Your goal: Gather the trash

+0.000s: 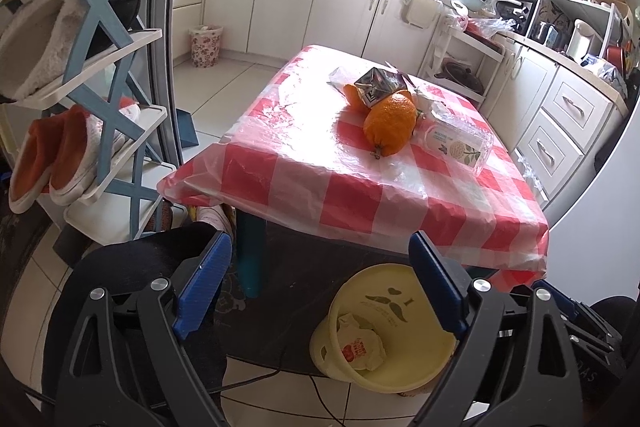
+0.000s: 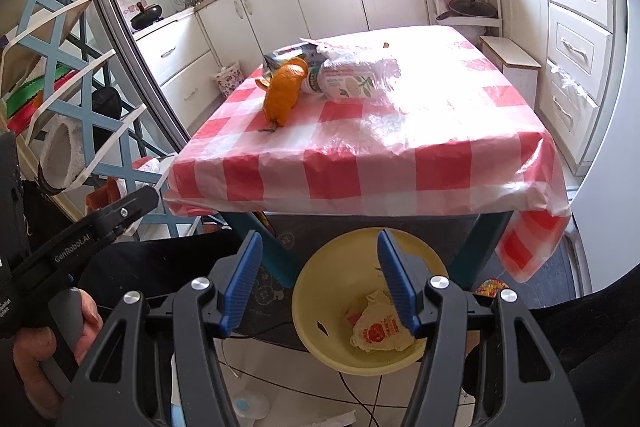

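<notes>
Hovering left gripper (image 1: 320, 283) spread, empty, over the yellow bin (image 1: 384, 327) holding a wrapper (image 1: 360, 345); peel (image 1: 390, 125) lies far on the table (image 1: 360, 187). Right view: right gripper (image 2: 318, 281) spread, empty, above bin; bottle (image 2: 352, 77) right of peel.

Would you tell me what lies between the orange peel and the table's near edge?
Nothing: in both wrist views only bare checked tablecloth lies before the orange peel.
</notes>
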The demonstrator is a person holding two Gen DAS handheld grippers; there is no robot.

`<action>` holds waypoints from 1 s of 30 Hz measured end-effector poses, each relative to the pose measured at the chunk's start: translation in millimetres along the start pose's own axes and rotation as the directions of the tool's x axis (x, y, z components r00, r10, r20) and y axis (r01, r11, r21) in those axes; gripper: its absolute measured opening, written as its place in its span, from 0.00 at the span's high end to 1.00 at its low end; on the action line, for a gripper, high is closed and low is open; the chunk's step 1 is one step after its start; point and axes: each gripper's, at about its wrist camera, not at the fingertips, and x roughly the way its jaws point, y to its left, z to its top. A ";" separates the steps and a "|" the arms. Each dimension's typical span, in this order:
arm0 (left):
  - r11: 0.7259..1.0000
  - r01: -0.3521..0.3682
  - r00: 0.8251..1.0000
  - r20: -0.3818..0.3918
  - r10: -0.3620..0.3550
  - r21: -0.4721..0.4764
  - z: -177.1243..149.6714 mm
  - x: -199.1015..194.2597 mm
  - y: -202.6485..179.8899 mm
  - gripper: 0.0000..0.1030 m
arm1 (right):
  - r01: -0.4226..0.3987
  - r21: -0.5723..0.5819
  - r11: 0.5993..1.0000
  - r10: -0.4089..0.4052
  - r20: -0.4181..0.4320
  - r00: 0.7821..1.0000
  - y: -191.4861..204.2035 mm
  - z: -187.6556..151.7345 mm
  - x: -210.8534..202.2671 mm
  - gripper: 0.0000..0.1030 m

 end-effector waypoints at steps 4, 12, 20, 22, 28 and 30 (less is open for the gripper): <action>1.000 0.013 1.000 0.013 -0.013 -0.013 4.6 -1.6 3.0 0.14 | -0.020 0.004 1.000 0.020 0.035 0.999 0.5 8.2 -5.7 0.43; 1.000 0.027 0.999 0.026 -0.027 -0.002 21.5 13.4 1.9 0.12 | -0.044 -0.071 0.996 0.050 0.077 0.996 7.8 56.9 5.0 0.43; 1.000 0.008 1.000 0.014 -0.009 0.023 47.1 52.2 -4.5 0.11 | -0.025 -0.134 0.991 0.036 0.075 0.997 6.8 147.7 66.6 0.43; 1.000 0.011 1.000 0.008 -0.011 0.026 54.2 64.5 -7.8 0.10 | -0.032 -0.125 0.992 0.039 0.053 0.998 5.4 165.9 90.2 0.43; 0.996 0.030 1.000 -0.010 -0.030 0.082 73.8 100.8 -32.0 0.10 | -0.016 -0.123 0.992 0.009 -0.057 0.998 8.7 201.7 158.7 0.43; 0.993 0.042 0.999 -0.009 -0.041 0.107 78.9 111.7 -43.8 0.10 | 0.005 -0.121 0.993 -0.018 -0.106 0.994 7.4 207.2 179.2 0.43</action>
